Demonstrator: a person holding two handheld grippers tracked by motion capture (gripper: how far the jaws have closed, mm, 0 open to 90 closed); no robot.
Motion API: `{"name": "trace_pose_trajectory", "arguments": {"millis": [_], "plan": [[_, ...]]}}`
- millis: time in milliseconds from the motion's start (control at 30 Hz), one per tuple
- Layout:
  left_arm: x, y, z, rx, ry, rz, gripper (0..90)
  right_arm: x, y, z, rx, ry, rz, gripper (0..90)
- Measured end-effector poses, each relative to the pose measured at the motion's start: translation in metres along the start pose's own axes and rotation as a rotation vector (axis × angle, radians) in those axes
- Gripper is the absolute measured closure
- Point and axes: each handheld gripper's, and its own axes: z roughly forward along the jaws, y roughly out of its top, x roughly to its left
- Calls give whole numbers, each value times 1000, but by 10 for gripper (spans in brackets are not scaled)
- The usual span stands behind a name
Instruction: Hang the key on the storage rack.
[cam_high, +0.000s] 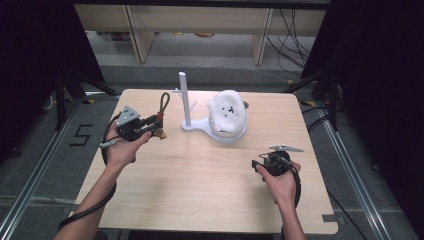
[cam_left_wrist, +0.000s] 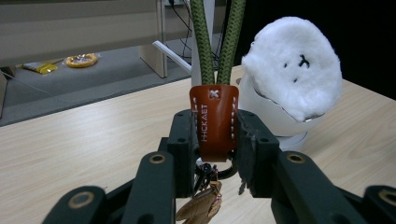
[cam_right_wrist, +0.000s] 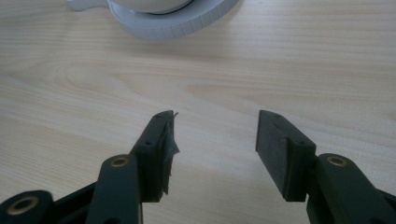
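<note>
My left gripper (cam_high: 156, 126) is shut on a keychain (cam_high: 161, 112): a brown leather tab (cam_left_wrist: 214, 122) pinched between the pads, with a green cord loop (cam_left_wrist: 217, 42) rising upright above it and a metal ring and a tan charm hanging below. It hovers at the table's left, to the left of a white stand with an upright post and side pegs (cam_high: 184, 100). My right gripper (cam_high: 257, 165) rests low at the table's right front, jaws open (cam_right_wrist: 215, 133) with only bare wood between them.
A white fluffy round thing with small black marks (cam_high: 228, 112) sits on the stand's round base (cam_high: 227, 135), right of the post. The wooden table (cam_high: 200, 185) has free room in its middle and front. Dark curtains flank both sides; shelving legs stand beyond the far edge.
</note>
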Motion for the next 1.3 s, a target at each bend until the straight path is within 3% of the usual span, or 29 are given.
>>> {"name": "trace_pose_trajectory", "arguments": {"millis": [333, 367, 433, 733, 767, 1300], "plan": [[3, 3, 9, 6, 2, -11, 686, -1, 0, 0, -2, -2, 0, 480], [4, 5, 10, 5, 1, -15, 686, 1, 1, -1, 6, -6, 31, 481], [4, 6, 12, 8, -2, -18, 686, 1, 1, -1, 7, -6, 32, 481], [4, 10, 20, 13, -4, -23, 685, 0, 0, -1, 3, -11, 4, 480], [4, 11, 23, 13, -3, -25, 685, 2, 1, -2, 21, -15, 47, 480], [9, 7, 37, 39, 7, -46, 684, 1, 0, 0, 5, -14, 40, 480]]}}
